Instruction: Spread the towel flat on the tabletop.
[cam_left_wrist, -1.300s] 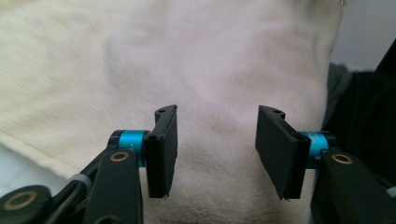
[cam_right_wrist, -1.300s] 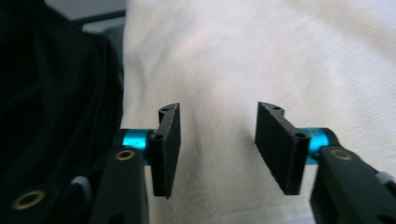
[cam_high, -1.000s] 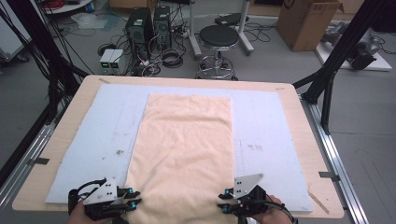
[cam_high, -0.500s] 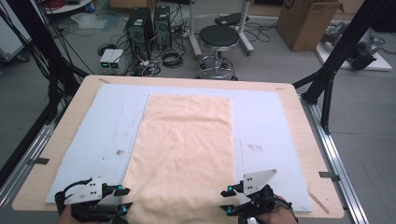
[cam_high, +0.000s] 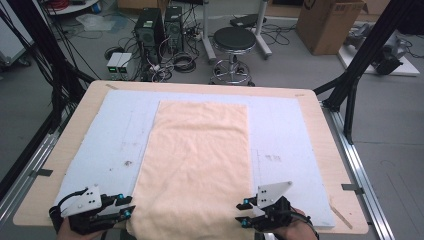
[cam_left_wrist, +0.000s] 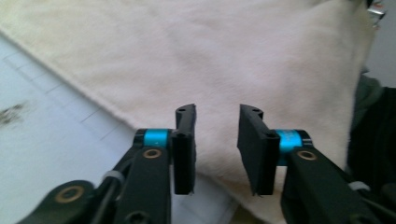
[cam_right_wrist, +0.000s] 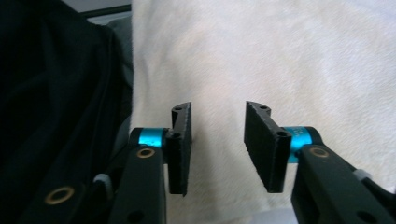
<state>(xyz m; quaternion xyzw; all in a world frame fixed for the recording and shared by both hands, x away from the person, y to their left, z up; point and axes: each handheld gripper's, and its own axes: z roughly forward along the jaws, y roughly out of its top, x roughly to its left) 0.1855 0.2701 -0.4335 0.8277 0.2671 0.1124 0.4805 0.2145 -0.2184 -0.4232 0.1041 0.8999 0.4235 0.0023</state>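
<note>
Both grippers are standing part open with nothing clamped: we are seeing the left gripper (cam_high: 126, 209) at the near left corner of the peach towel (cam_high: 200, 160), its jaws having just been closing with only air between them above the cloth. We are seeing the right gripper (cam_high: 243, 212) likewise at the near right corner, jaws just closing, unclamped. That towel is lying flat along the grey mat (cam_high: 110, 135) on the wooden table (cam_high: 325, 125).

A black stool (cam_high: 235, 39) stands beyond the table (cam_high: 320, 130) (cardboard box (cam_high: 327, 20) nearby), beside computer towers (cam_high: 160, 25).
</note>
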